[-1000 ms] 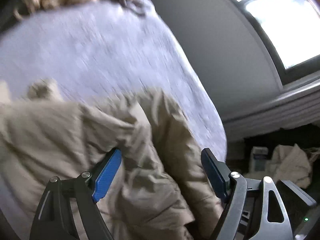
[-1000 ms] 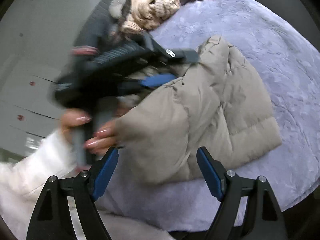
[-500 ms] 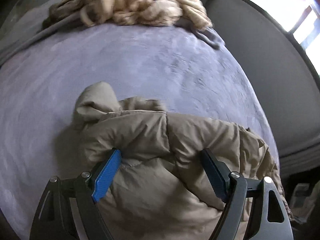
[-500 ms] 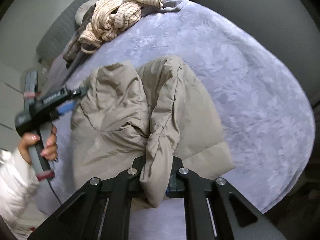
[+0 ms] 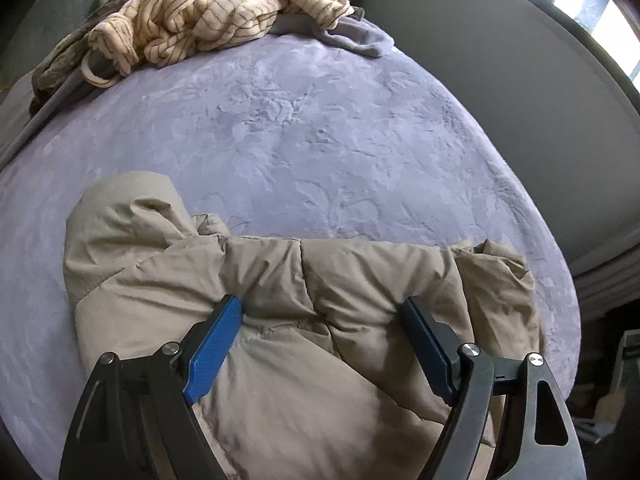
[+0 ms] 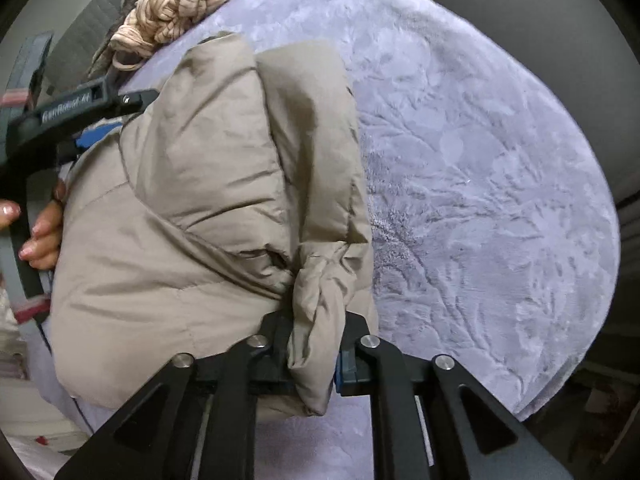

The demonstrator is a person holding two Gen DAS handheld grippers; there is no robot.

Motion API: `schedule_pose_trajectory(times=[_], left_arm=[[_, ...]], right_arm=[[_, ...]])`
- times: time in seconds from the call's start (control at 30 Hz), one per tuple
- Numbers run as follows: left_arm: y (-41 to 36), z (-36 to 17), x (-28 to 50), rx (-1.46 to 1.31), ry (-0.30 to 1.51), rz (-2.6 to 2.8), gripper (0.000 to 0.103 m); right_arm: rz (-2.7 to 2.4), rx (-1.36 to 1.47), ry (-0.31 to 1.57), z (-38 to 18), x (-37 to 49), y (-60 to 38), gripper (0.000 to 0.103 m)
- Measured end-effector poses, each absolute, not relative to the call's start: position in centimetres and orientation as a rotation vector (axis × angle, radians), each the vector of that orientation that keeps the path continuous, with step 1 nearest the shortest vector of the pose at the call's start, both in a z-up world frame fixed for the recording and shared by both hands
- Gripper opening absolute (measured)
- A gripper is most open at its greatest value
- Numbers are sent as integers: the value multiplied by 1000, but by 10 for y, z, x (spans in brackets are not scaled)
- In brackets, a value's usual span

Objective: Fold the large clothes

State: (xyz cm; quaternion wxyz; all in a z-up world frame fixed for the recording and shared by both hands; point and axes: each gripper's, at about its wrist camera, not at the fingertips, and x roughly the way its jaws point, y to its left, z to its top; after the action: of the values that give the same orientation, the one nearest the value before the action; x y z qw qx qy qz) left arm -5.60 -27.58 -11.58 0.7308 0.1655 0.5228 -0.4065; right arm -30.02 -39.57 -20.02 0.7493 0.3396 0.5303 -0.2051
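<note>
A beige puffer jacket (image 5: 280, 280) lies bunched on the purple bed blanket (image 5: 320, 128). My left gripper (image 5: 320, 308) is open and straddles a puffy bulge of the jacket near its hood end. In the right wrist view, part of the jacket (image 6: 200, 184) is doubled over. My right gripper (image 6: 316, 344) pinches a narrow fold at the near edge, and its jaws are opening slightly with the fold still between the pads. A hand (image 6: 40, 232) holds the left tool's black frame (image 6: 72, 108) at the jacket's far left side.
A heap of cream striped clothes (image 5: 208, 12) and a grey garment (image 5: 352, 36) lie at the far end of the bed. A grey wall and a window (image 5: 592, 12) are to the right. The bed's edge curves down on the right, with floor clutter (image 5: 624, 360) beyond.
My right gripper went from open above the jacket to closed on a fold and sank closer. The left gripper swung down onto the jacket, still open. The jacket got folded over.
</note>
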Motion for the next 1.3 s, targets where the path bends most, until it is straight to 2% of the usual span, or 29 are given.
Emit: schedule_pose_trajectory(times=[0.07, 0.13, 0.37, 0.47, 0.6, 0.63, 0.67, 0.7, 0.77, 0.9, 0.97, 1.07, 1.3], left_arm=[[-272, -119, -52, 361, 1157, -880, 82], [-268, -121, -47, 348, 1169, -868, 84], [-270, -122, -50, 355, 1157, -855, 85], [-270, -122, -51, 355, 1156, -849, 85], [-264, -112, -50, 347, 1152, -817, 85], [-258, -105, -50, 327, 1145, -803, 85], [-251, -99, -49, 310, 1138, -791, 85], [-240, -93, -47, 287, 1125, -772, 85], [-215, -88, -45, 245, 1121, -723, 85], [-185, -111, -47, 241, 1172, -655, 86], [-180, -121, -50, 230, 1170, -633, 95], [-180, -132, -49, 220, 1180, -615, 99], [-172, -116, -56, 242, 1218, -593, 99]], right_arm=[[-423, 786, 1149, -193, -305, -408, 37], [-424, 795, 1110, -180, -313, -420, 47], [-331, 938, 941, -150, -299, -466, 54], [-246, 985, 921, -159, -261, -473, 58], [-218, 1053, 948, -182, -218, -477, 58], [-224, 1059, 971, -190, -209, -477, 54], [-237, 1049, 1000, -196, -203, -477, 31], [-252, 1033, 1027, -200, -199, -474, 23], [-279, 993, 1058, -205, -197, -470, 18], [-289, 892, 1103, -212, -198, -459, 17], [-289, 855, 1117, -218, -198, -453, 14], [-294, 795, 1129, -225, -198, -449, 14], [-275, 817, 1144, -218, -201, -453, 15]])
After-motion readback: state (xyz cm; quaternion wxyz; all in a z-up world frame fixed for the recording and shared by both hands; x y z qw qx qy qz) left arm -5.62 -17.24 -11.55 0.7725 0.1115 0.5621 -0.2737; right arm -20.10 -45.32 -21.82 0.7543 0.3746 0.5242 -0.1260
